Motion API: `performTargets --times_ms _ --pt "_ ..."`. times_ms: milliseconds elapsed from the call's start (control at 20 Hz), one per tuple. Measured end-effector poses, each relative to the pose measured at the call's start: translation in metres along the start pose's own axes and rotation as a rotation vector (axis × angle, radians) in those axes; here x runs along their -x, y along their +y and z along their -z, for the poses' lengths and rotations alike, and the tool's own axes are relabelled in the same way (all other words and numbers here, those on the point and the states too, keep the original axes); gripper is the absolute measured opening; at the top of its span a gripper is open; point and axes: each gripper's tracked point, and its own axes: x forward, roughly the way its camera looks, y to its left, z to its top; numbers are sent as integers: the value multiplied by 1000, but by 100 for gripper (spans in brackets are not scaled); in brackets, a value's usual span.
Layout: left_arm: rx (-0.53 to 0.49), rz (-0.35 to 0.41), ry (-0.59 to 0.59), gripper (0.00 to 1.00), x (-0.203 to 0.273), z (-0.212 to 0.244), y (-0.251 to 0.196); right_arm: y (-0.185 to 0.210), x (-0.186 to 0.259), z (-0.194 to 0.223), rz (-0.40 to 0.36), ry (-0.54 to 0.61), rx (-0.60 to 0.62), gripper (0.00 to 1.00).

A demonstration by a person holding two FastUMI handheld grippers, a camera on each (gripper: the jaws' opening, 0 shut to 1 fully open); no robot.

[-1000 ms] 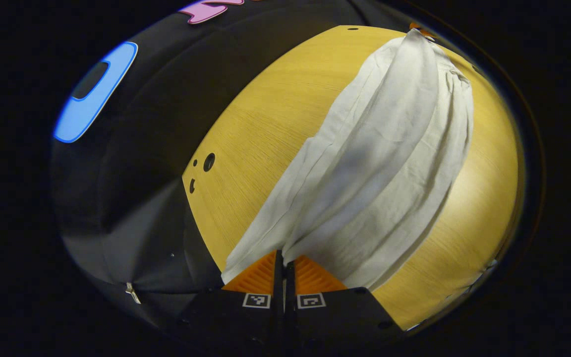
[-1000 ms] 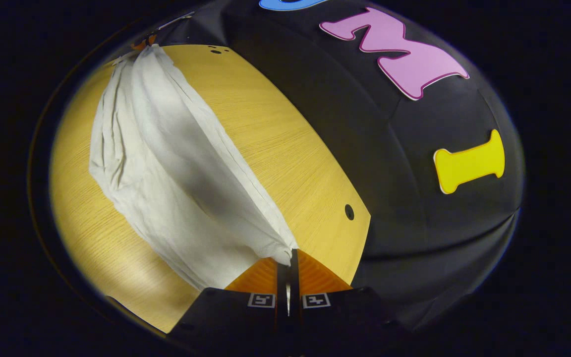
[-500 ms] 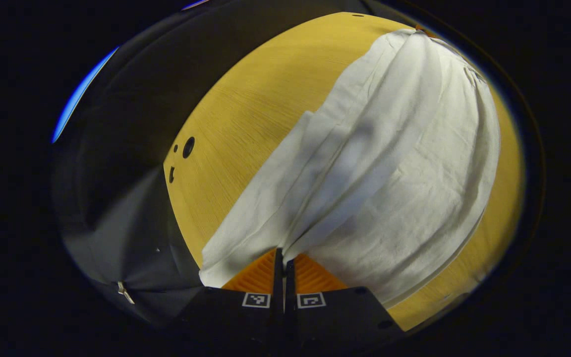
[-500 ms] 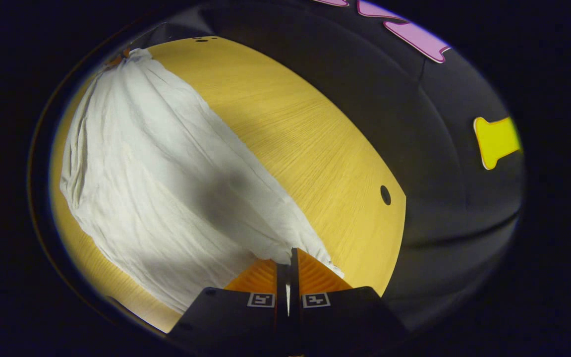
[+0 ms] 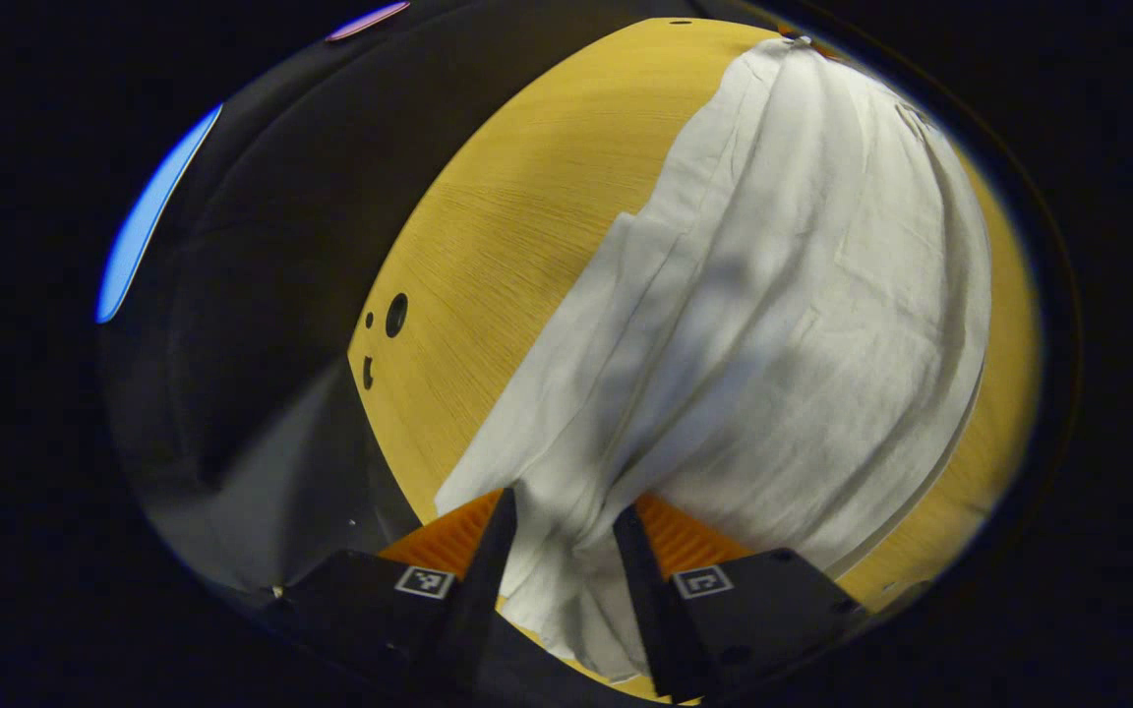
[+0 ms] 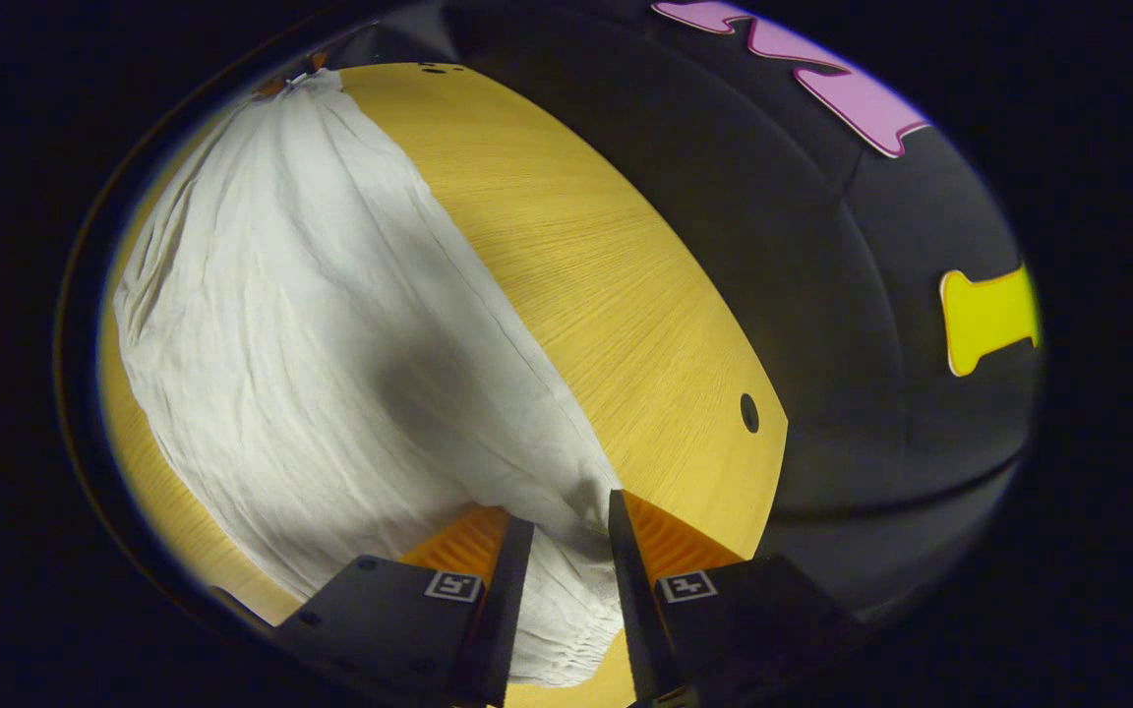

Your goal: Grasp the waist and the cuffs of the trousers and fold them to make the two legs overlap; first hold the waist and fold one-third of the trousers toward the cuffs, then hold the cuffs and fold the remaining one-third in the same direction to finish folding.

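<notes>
Left gripper view: we are holding the left gripper [image 5: 566,526] with fingers spread, trousers [image 5: 773,324] lying slack between them, stretching lengthwise across the table [image 5: 507,216] toward the right gripper [image 6: 562,536], also spread over its own end.

Left tool [image 5: 564,516] fingers spread, white trousers [image 5: 773,324] bunched between, contact unclear. Trousers' far end cut off at top edge. Right tool [image 6: 561,521] likewise parted; cloth hem runs below fingers. Counter [image 6: 616,295] beneath cloth hidden; other tool at far end too small to tell.
</notes>
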Motion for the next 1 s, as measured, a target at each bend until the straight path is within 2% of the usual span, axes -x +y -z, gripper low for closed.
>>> performTargets --times_ms 50,100,200,250,450,500,550,650,700,800,950,1000 --pt "-16 -5 -2 76 1 -1 3 1 -1 1 -14 7 -27 53" --pt "-33 -6 -1 85 2 1 5 0 0 2 -24 13 -46 52" --pt "-61 0 20 93 2 11 6 -3 1 11 -32 36 -49 55" --pt "-64 4 25 94 1 17 6 -4 2 15 -39 36 -47 53" --pt "-55 14 37 99 -4 38 16 -10 6 23 -35 44 8 59" --pt "-77 1 46 99 -4 45 18 -10 7 21 -27 43 18 57" --pt "-108 -17 48 99 -6 49 20 -11 9 22 -15 49 22 59" --pt "-159 -41 84 99 -5 67 27 -15 13 26 3 55 12 56" --pt "-159 -39 90 100 -4 76 29 -18 17 30 8 66 1 63" --pt "-127 -36 119 99 -2 95 27 -28 26 38 12 73 -34 56" --pt "-88 -18 133 99 -3 111 23 -46 39 66 53 106 -81 62" --pt "-101 -22 137 99 -5 114 25 -53 43 81 73 127 -99 59"
